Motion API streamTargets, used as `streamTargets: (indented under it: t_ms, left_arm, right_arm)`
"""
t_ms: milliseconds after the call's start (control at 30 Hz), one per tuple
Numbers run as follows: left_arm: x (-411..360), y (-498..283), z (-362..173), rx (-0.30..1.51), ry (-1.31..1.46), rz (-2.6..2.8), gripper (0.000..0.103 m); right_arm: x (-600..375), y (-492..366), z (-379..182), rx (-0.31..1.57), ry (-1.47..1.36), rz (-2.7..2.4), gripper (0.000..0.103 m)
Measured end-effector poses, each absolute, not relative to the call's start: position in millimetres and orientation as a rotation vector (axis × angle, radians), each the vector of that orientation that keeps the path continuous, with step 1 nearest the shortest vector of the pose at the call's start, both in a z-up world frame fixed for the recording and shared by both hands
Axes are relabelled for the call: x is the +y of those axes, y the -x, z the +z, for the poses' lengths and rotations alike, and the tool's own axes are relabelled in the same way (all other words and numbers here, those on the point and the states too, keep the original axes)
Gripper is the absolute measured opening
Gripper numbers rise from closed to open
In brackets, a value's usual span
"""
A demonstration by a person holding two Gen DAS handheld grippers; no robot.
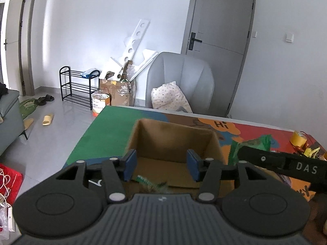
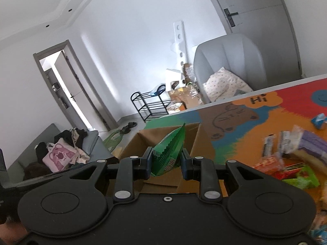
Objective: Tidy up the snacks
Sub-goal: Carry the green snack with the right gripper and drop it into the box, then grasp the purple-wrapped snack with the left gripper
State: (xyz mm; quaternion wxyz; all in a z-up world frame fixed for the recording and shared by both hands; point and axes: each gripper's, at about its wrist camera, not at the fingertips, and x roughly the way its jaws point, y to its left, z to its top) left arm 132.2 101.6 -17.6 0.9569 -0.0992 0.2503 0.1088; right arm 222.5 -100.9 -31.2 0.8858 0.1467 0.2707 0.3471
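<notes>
Green packet (image 2: 168,155) pinched in my right gripper (image 2: 166,163), box (image 2: 163,140) just ahead; left gripper (image 1: 161,167) open, empty. Next I drop it in.

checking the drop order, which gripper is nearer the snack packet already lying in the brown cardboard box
Left. The left gripper, open, hangs right over the green snack packet on the floor of the brown cardboard box. The right gripper is beside the box, holding another green packet.

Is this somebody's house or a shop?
Most likely a living room in a home: a grey armchair with a dotted pillow, a shoe rack with slippers on the floor nearby, and a sofa piled with clothes.
</notes>
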Motion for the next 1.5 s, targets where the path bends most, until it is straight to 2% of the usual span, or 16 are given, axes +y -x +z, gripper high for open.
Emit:
streamTargets:
  t_ms: [100, 167, 233, 367, 633, 767, 1233, 1500]
  left_arm:
    - [104, -126, -17, 0.513, 0.200, 0.236, 0.056]
    - [107, -124, -17, 0.515, 0.203, 0.245, 0.062]
    - [110, -122, -16, 0.514, 0.203, 0.258, 0.066]
    - [111, -120, -15, 0.510, 0.194, 0.278, 0.078]
    - [97, -125, -15, 0.508, 0.180, 0.255, 0.090]
    - [85, -126, -16, 0.514, 0.174, 0.222, 0.092]
    - [41, -120, -22, 0.525, 0.157, 0.140, 0.094]
    - [7, -124, -26, 0.534, 0.151, 0.080, 0.094]
  right_arm:
    - [-90, -224, -30, 0.576, -0.303, 0.751, 0.028]
    - [-86, -225, -29, 0.584, -0.303, 0.764, 0.038]
    - [-86, -224, -28, 0.585, -0.310, 0.759, 0.055]
    - [-95, -224, -28, 0.580, -0.325, 0.738, 0.058]
    - [-127, -221, -29, 0.568, -0.349, 0.656, 0.065]
    - [-143, -217, -29, 0.560, -0.358, 0.619, 0.067]
    - [-204, -204, -38, 0.558, -0.348, 0.500, 0.089]
    - [-244, -194, -47, 0.554, -0.344, 0.434, 0.091]
